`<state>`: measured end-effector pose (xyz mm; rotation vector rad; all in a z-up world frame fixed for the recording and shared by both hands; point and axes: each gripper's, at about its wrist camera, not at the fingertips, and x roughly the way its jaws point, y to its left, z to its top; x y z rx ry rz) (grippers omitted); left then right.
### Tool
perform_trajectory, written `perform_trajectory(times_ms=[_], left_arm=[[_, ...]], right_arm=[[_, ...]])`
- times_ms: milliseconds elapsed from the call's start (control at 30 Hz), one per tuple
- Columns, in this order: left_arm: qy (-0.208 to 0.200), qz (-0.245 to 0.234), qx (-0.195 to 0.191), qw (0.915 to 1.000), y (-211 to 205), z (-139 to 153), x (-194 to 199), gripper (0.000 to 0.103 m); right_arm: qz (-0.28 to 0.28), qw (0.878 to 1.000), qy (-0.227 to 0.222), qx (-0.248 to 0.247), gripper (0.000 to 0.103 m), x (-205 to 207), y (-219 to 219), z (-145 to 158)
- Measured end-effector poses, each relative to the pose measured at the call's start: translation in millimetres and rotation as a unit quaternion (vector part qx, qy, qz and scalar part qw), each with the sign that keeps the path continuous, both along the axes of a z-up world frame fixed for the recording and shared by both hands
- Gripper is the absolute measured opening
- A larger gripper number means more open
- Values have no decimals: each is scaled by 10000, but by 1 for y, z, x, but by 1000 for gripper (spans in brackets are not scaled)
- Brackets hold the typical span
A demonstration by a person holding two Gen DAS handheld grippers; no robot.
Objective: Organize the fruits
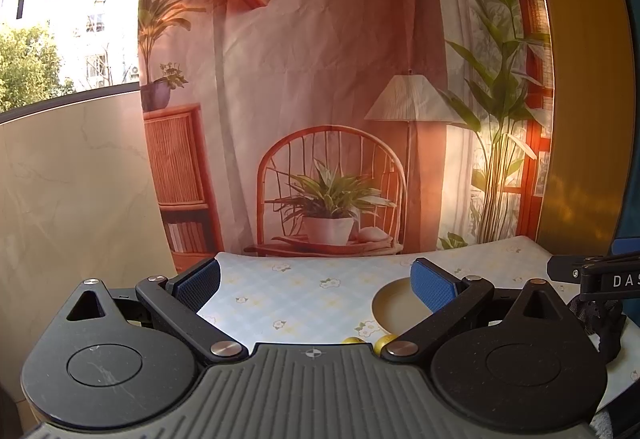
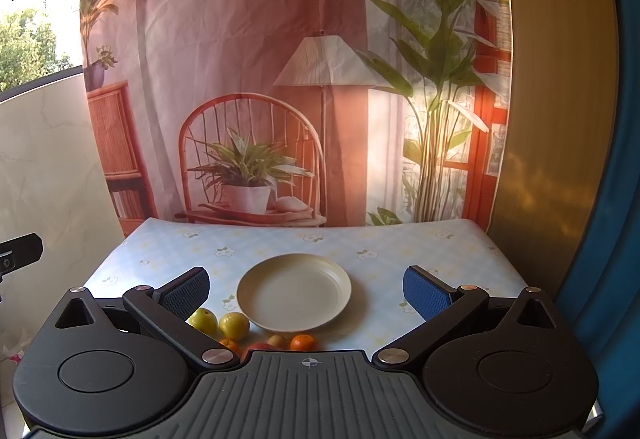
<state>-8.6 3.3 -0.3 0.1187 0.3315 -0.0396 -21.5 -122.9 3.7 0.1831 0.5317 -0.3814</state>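
Task judged not yet begun. Cream plate [image 2: 294, 293] is seen bare on the floral tablecloth [image 2: 400, 251]. Yellow-green fruits [image 2: 234, 325], a tangerine [image 2: 303, 342] and others are clustered just before its near rim. Left gripper [image 1: 316, 281] and right gripper [image 2: 306, 293] are held wide apart, nothing grasped.

On the table [image 2: 420, 243], the plate [image 2: 294, 293] lies ahead of the right gripper [image 2: 306, 291], between its fingers, with two fruits [image 2: 234, 325] just left of the plate and three more [image 2: 303, 342] nearer the gripper, backdrop [image 2: 260, 59] behind.
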Motion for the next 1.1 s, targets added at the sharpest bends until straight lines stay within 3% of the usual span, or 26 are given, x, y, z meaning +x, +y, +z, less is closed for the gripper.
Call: perform_trajectory(times_ms=[1100], left_arm=[[-109, -24, -101, 9999, 3, 10, 1, 102]], right_arm=[[-20, 10000, -23, -69, 103, 4, -15, 21]])
